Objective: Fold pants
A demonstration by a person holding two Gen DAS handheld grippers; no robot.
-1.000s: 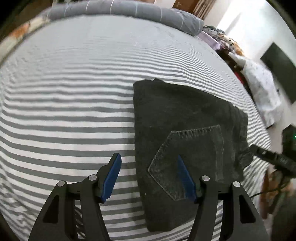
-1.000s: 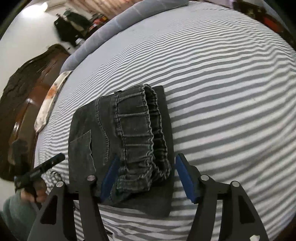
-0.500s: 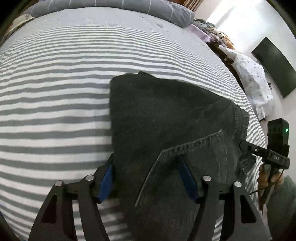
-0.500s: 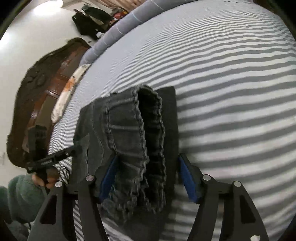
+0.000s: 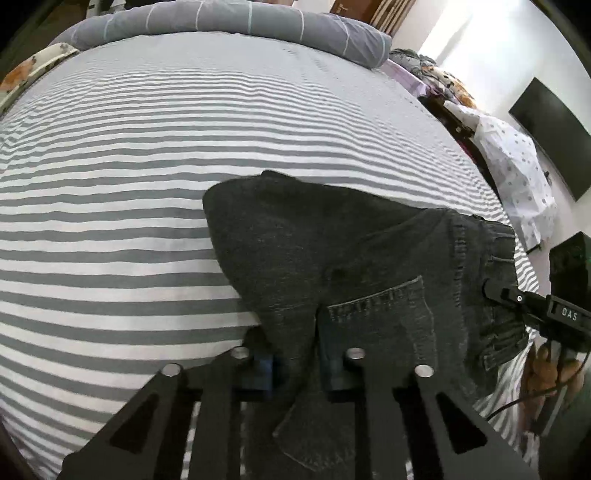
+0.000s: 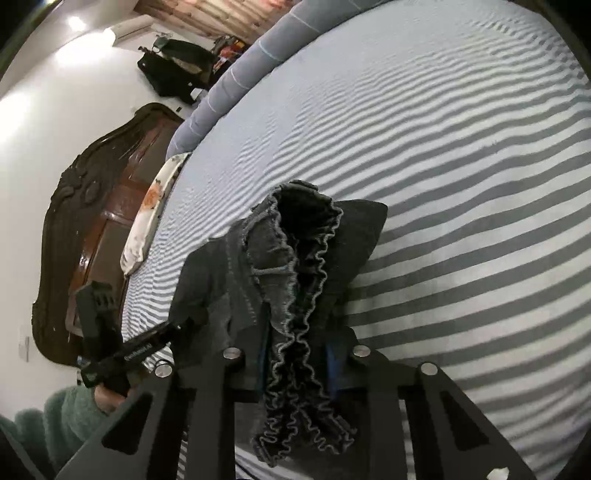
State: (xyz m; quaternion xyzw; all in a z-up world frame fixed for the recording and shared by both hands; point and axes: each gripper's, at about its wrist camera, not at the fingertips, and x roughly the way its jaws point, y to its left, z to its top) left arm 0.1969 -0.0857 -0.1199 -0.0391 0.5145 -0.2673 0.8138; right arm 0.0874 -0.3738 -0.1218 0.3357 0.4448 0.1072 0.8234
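Dark grey folded denim pants (image 5: pixel 332 258) lie on the striped bed. My left gripper (image 5: pixel 295 363) is shut on the near edge of the pants, beside the back pocket (image 5: pixel 388 325). In the right wrist view the pants (image 6: pixel 295 258) show their gathered elastic waistband (image 6: pixel 299 332). My right gripper (image 6: pixel 295 360) is shut on that waistband, and the cloth bunches up and lifts between the fingers. The other gripper shows at the side of each view: the right one (image 5: pixel 535 310) and the left one (image 6: pixel 122 350).
The bed (image 5: pixel 147 184) has a grey-and-white striped sheet. A grey bolster (image 5: pixel 221 22) lies at its far end. A wooden headboard (image 6: pixel 92 221) stands at the left. A dotted cloth (image 5: pixel 517 173) and a dark screen (image 5: pixel 554 133) are at the right.
Both grippers have moved in onto the pants and closed on them. The left took the edge by the pocket, the right took the waistband. The cloth has bunched and started to lift.
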